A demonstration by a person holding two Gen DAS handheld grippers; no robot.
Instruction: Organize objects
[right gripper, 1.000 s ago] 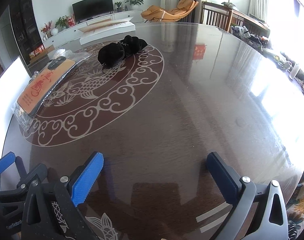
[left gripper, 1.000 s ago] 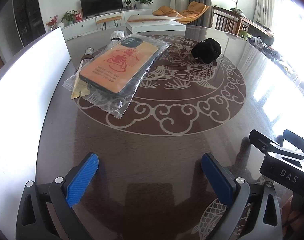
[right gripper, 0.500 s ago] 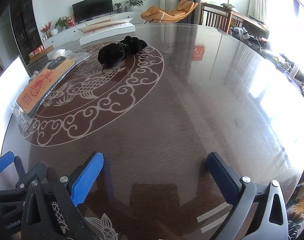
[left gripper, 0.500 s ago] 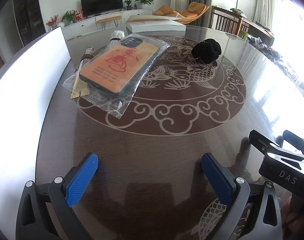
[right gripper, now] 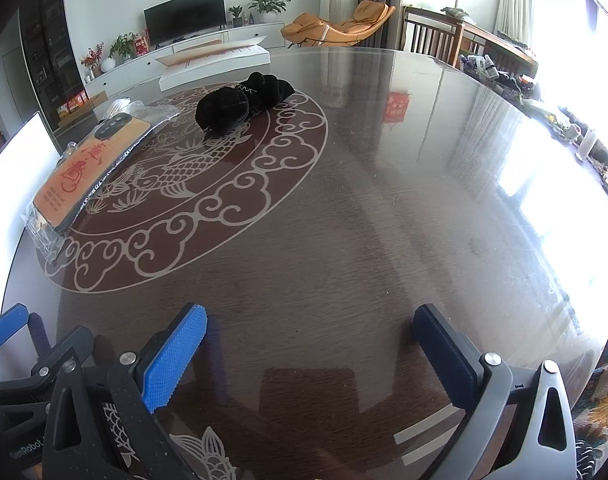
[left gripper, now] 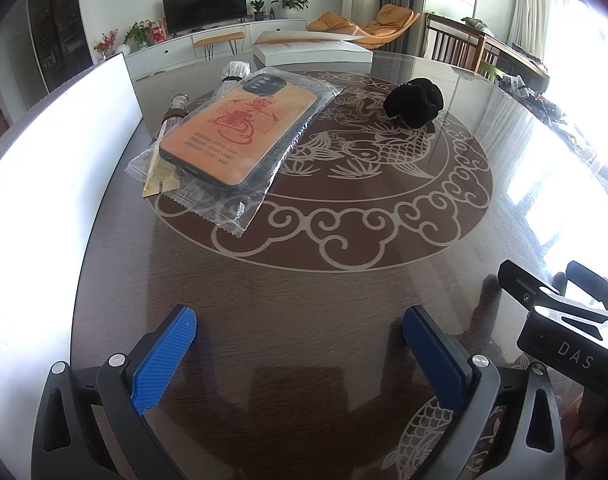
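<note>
An orange phone case in a clear plastic bag (left gripper: 239, 136) lies at the far left of the round dark table (left gripper: 304, 300), over a flat yellowish packet (left gripper: 153, 182). It also shows in the right wrist view (right gripper: 87, 164). A black bundled cloth (left gripper: 414, 100) lies at the far middle, and shows in the right wrist view (right gripper: 239, 104). My left gripper (left gripper: 299, 344) is open and empty over the near table. My right gripper (right gripper: 312, 344) is open and empty beside it, to its right.
A white board (left gripper: 43, 184) stands along the table's left edge. A white flat box (left gripper: 312, 50) lies at the far edge. A small wrapped bottle (left gripper: 177, 106) and a white wrapped item (left gripper: 233, 72) lie behind the phone case. Chairs stand beyond the table at right.
</note>
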